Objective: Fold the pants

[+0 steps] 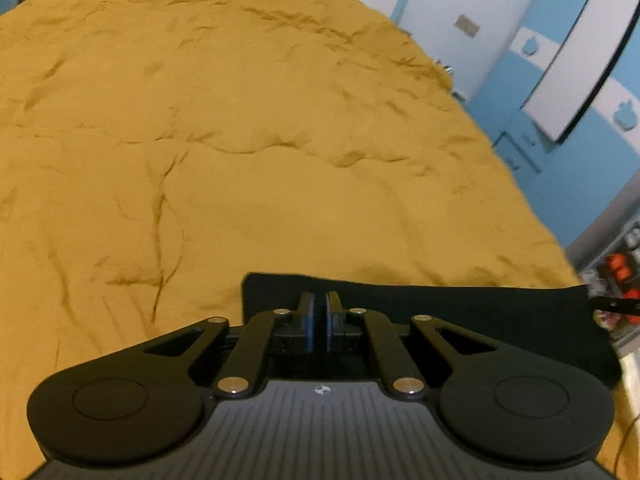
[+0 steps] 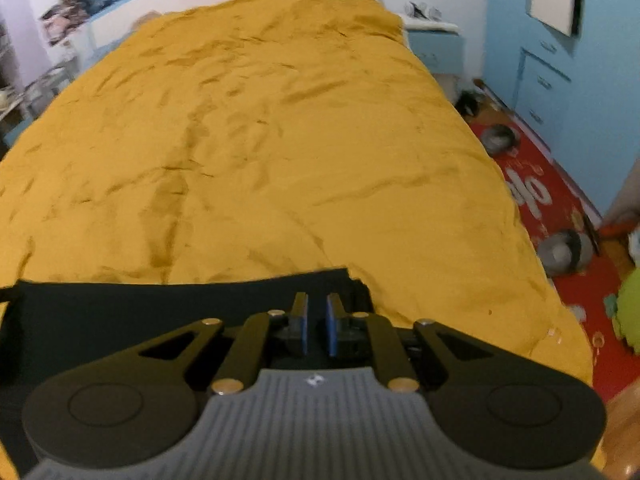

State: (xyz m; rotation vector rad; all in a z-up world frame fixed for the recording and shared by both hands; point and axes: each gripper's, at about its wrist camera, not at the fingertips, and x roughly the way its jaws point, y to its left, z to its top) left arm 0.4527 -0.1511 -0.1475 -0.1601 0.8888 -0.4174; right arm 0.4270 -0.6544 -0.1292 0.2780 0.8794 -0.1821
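The black pants [image 1: 460, 312] hang stretched in a flat band above the mustard yellow bedspread [image 1: 240, 140]. My left gripper [image 1: 320, 308] is shut on the pants' left end, its blue pads nearly together on the cloth. In the right wrist view my right gripper [image 2: 316, 312] is shut on the right end of the black pants [image 2: 140, 312], which stretch away to the left. The cloth below the edge is hidden by the grippers.
The bedspread [image 2: 260, 140] covers the whole bed. A blue cabinet [image 2: 560, 92] and wall stand to the right. A red mat [image 2: 560, 208] with grey bowls [image 2: 564, 254] lies on the floor beside the bed. A shelf with orange items [image 1: 620, 272] is at right.
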